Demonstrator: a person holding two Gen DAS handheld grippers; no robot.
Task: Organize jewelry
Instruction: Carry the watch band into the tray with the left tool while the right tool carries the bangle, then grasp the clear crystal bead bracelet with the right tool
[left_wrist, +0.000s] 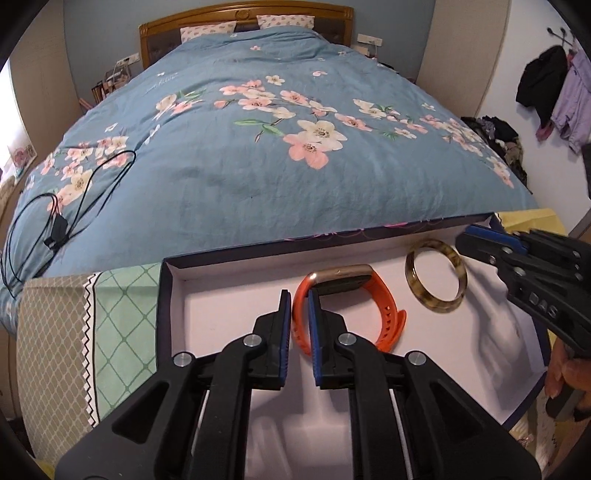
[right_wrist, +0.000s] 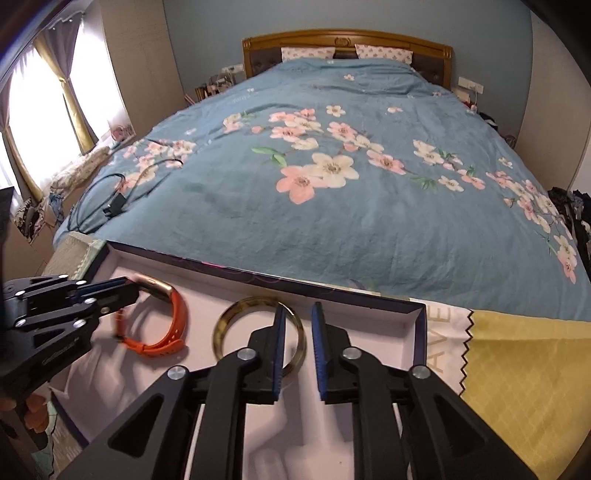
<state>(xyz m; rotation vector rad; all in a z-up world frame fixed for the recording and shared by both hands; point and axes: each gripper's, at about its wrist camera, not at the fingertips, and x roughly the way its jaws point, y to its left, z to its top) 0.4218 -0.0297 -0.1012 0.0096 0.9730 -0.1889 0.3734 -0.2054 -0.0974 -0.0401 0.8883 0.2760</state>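
Note:
An orange-strap watch with a gold case (left_wrist: 351, 310) (right_wrist: 162, 317) lies in a shallow white-lined box (left_wrist: 207, 295) (right_wrist: 369, 321). A tortoiseshell bangle (left_wrist: 436, 280) (right_wrist: 225, 325) lies to its right in the box. My left gripper (left_wrist: 298, 299) is open over the box, its fingertips astride the watch's left strap bend, jaws not closed on it. It also shows in the right wrist view (right_wrist: 125, 288). My right gripper (right_wrist: 297, 314) is open and empty, its left finger over the bangle's right side. It also shows in the left wrist view (left_wrist: 469, 240).
The box sits at the foot of a bed with a blue floral duvet (left_wrist: 295, 166). A green patterned cloth (left_wrist: 92, 332) lies left of the box, a yellow cloth (right_wrist: 528, 387) right of it. A black cable (left_wrist: 74, 206) lies on the duvet at left.

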